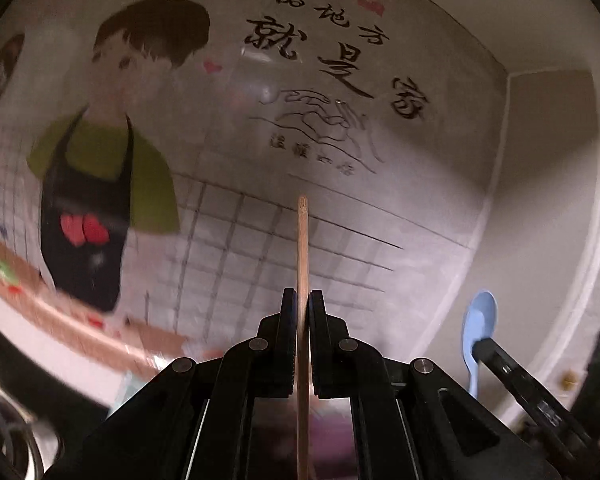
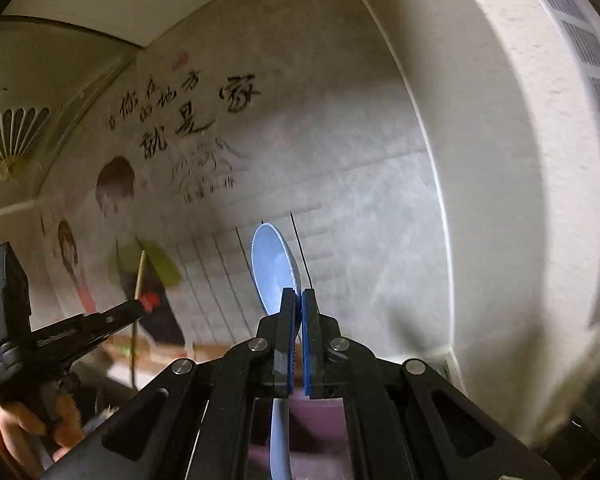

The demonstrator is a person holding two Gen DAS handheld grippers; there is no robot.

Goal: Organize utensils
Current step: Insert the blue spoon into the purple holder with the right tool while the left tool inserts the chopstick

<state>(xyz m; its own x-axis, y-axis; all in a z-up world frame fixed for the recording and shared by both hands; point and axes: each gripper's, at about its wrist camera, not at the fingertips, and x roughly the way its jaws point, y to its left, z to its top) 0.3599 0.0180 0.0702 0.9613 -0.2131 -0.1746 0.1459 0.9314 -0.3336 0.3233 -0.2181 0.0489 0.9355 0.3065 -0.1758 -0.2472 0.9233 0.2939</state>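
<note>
A thin wooden chopstick [image 1: 302, 248] stands upright between the jaws of my left gripper [image 1: 302, 300], which is shut on it; its tip rises above the fingers and its lower end runs out of the frame. My right gripper [image 2: 299, 300] is shut on a light blue plastic spoon [image 2: 272, 264], bowl up and handle hanging below. In the left wrist view the blue spoon [image 1: 478, 320] and the right gripper [image 1: 484, 346] show at the lower right. In the right wrist view the left gripper [image 2: 138, 304] holds the chopstick [image 2: 140, 272] at the left, in a person's hand [image 2: 32, 424].
Both grippers are raised and face a wall with a cartoon mural [image 1: 100, 160] and black calligraphy [image 1: 332, 52]. A white corner [image 1: 500, 152] lies to the right. A white textured surface [image 2: 520, 200] is close on the right side. A shell-shaped vent [image 2: 12, 140] is high on the left.
</note>
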